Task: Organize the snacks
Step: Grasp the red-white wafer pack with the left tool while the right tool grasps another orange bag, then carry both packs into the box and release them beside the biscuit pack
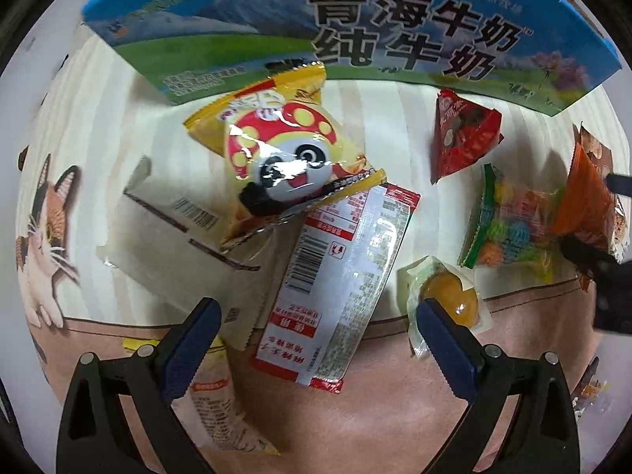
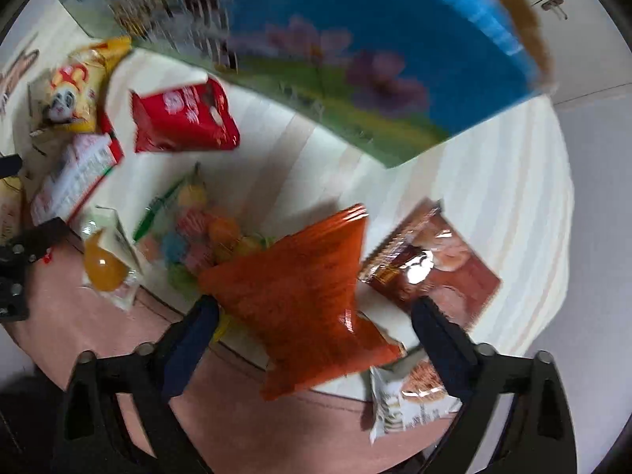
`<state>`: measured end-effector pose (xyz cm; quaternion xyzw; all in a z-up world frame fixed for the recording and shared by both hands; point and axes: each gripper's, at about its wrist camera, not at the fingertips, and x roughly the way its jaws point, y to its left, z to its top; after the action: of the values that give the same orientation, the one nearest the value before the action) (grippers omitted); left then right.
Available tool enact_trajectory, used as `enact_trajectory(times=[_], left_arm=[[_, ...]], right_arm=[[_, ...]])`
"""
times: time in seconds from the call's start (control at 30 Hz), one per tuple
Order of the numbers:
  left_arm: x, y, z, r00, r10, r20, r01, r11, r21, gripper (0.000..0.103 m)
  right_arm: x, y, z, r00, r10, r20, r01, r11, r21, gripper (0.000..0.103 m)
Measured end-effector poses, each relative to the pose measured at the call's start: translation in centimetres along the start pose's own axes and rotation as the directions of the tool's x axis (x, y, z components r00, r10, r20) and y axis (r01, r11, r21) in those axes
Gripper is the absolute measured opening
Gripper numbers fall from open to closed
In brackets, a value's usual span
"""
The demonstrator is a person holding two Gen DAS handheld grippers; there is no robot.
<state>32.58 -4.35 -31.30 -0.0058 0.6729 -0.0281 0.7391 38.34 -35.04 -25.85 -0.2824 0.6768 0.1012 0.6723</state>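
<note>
Snack packets lie scattered on a cat-print cloth before a blue milk carton box. In the left wrist view my left gripper is open, its fingers astride a red-and-white packet; a yellow panda bag and a cream packet lie beyond. In the right wrist view my right gripper is open around an orange bag, which stands between the fingers without either pad clearly pressing it. The box is behind it.
A red triangular packet, a bag of coloured candies and a yellow jelly cup lie right of the left gripper. A brown packet and a white biscuit packet lie near the right gripper. A pale packet lies under the left finger.
</note>
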Motion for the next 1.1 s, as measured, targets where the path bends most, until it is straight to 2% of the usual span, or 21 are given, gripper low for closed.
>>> enact_trajectory(times=[0.03,0.1,0.17,0.2,0.27,0.33,0.37,0.4,0.43,0.5,0.53,0.57,0.67,0.77,0.83,0.87,0.9,1.0,1.1], left_arm=[[0.3,-0.2,-0.1,1.0,0.005,0.005,-0.005,1.0,0.005,0.102],[0.9,-0.4,-0.5,1.0,0.018,0.016,-0.018,1.0,0.018,0.102],[1.0,-1.0,-0.2,0.999,0.028,0.022,-0.028,0.999,0.033,0.101],[0.9,-1.3,-0.2,0.999,0.041,0.031,-0.042,0.998,0.039,0.095],[0.8,-1.8,-0.2,0.999,0.04,0.036,-0.042,0.998,0.05,0.092],[1.1,-2.2,-0.1,0.999,0.039,0.025,-0.04,0.998,0.053,0.091],[1.5,-2.3,-0.1,0.999,0.04,0.018,-0.041,0.997,0.059,0.091],[2.0,-2.5,-0.2,0.999,0.034,0.003,-0.034,0.997,0.067,0.087],[2.7,-2.8,-0.2,1.0,0.024,-0.019,-0.023,0.998,0.06,0.067],[4.1,-2.7,-0.3,0.998,-0.005,-0.059,0.007,1.0,0.026,0.057],[4.3,-2.4,-0.5,0.998,-0.017,-0.056,0.018,1.0,0.005,0.054],[4.4,-2.0,-0.5,0.998,-0.034,-0.054,0.033,0.999,-0.016,0.053],[4.0,-1.0,-1.6,0.993,-0.097,-0.065,0.09,0.991,-0.099,0.052],[4.1,-0.7,-3.0,0.984,-0.156,-0.087,0.139,0.976,-0.167,0.052],[4.6,-0.9,-3.7,0.98,-0.171,-0.104,0.152,0.973,-0.171,0.054],[5.0,-1.0,-3.7,0.98,-0.17,-0.108,0.151,0.975,-0.166,0.054],[5.3,-1.3,-3.7,0.979,-0.169,-0.11,0.151,0.976,-0.154,0.054],[6.3,-1.8,-3.2,0.981,-0.149,-0.127,0.136,0.985,-0.108,0.054],[6.0,-2.3,-3.3,0.986,-0.128,-0.109,0.118,0.989,-0.092,0.053]], right_arm=[[0.4,-0.4,0.0,1.0,0.028,-0.008,-0.027,0.999,0.034,0.067],[1.0,-1.9,-0.4,0.993,0.114,-0.008,-0.111,0.98,0.166,0.058],[1.3,-3.2,-1.3,0.981,0.193,0.002,-0.186,0.939,0.289,0.058],[1.3,-3.6,-2.0,0.973,0.232,0.014,-0.222,0.914,0.339,0.057],[1.5,-4.1,-3.3,0.95,0.31,0.04,-0.297,0.857,0.42,0.057],[1.8,-4.3,-5.2,0.917,0.395,0.064,-0.372,0.785,0.496,0.057],[2.1,-4.1,-5.9,0.902,0.426,0.07,-0.398,0.757,0.518,0.057],[2.4,-3.9,-6.6,0.887,0.456,0.072,-0.419,0.731,0.539,0.058],[2.9,-3.7,-7.2,0.87,0.488,0.073,-0.44,0.701,0.56,0.06],[4.0,-3.3,-7.9,0.836,0.545,0.067,-0.475,0.656,0.587,0.076],[4.3,-3.3,-8.3,0.826,0.559,0.079,-0.486,0.634,0.601,0.078],[4.3,-3.4,-8.5,0.825,0.557,0.095,-0.491,0.625,0.607,0.078],[4.0,-3.7,-8.9,0.838,0.533,0.118,-0.485,0.629,0.608,0.078],[3.3,-2.3,-8.9,0.863,0.491,0.118,-0.459,0.665,0.589,0.078],[2.9,-1.6,-8.9,0.888,0.444,0.124,-0.429,0.7,0.57,0.071],[2.7,-1.0,-9.0,0.9,0.419,0.12,-0.41,0.721,0.558,0.06],[2.5,-0.7,-8.9,0.907,0.404,0.118,-0.4,0.738,0.544,0.059],[1.7,0.5,-9.0,0.9,0.424,0.104,-0.413,0.751,0.515,0.056],[1.6,1.8,-9.8,0.868,0.489,0.083,-0.459,0.73,0.506,0.056]])
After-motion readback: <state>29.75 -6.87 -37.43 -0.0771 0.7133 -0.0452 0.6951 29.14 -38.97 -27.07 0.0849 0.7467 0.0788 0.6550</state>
